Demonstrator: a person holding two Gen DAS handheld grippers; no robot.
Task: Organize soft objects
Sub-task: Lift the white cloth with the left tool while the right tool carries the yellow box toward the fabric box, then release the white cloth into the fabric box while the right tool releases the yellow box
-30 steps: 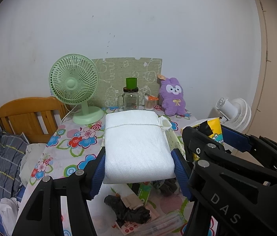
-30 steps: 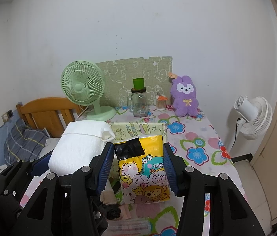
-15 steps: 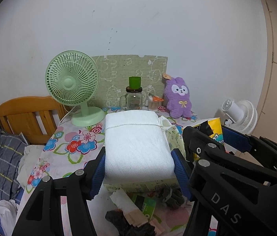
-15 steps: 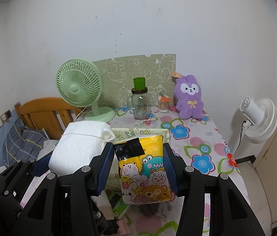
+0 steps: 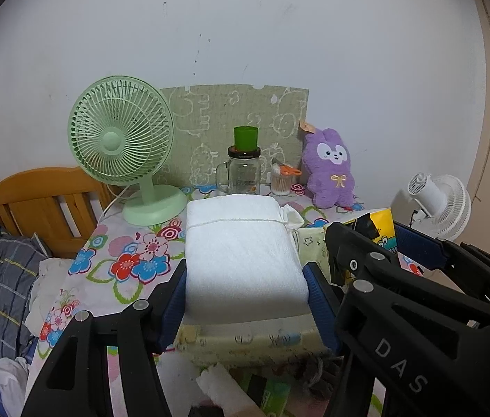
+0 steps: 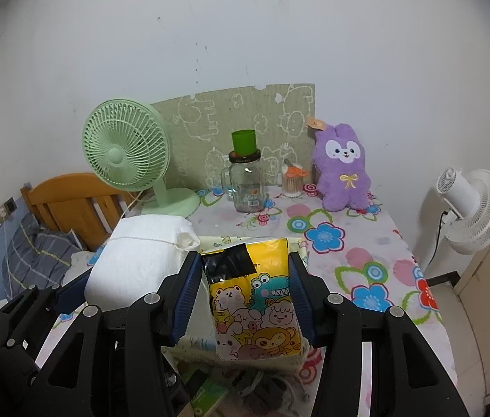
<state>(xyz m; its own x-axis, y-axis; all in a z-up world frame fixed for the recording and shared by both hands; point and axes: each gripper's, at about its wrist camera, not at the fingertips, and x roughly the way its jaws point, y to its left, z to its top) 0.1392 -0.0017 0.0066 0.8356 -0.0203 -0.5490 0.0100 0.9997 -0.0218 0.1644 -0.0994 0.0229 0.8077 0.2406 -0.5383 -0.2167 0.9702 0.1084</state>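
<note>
- The left gripper [image 5: 245,281] is clamped on a white, string-tied soft bundle [image 5: 241,253], held above a pale yellow printed fabric box [image 5: 245,338] at 6 o'clock on the floral table [image 5: 133,264].
- The right gripper [image 6: 245,292] is clamped on a yellow cartoon-printed soft pack [image 6: 251,305], above the same box.
- At 12 o'clock a clear glass jar [image 6: 246,187] carries a green cup [image 6: 243,141]; its contents cannot be told.

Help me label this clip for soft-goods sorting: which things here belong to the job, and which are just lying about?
Job:
- white tied bundle, in left claw
- yellow cartoon tissue pack, in right claw
- pale yellow fabric box beneath them

Lying about:
- green desk fan
- glass mug jar with green cup
- purple plush bunny
- white floor fan
</note>
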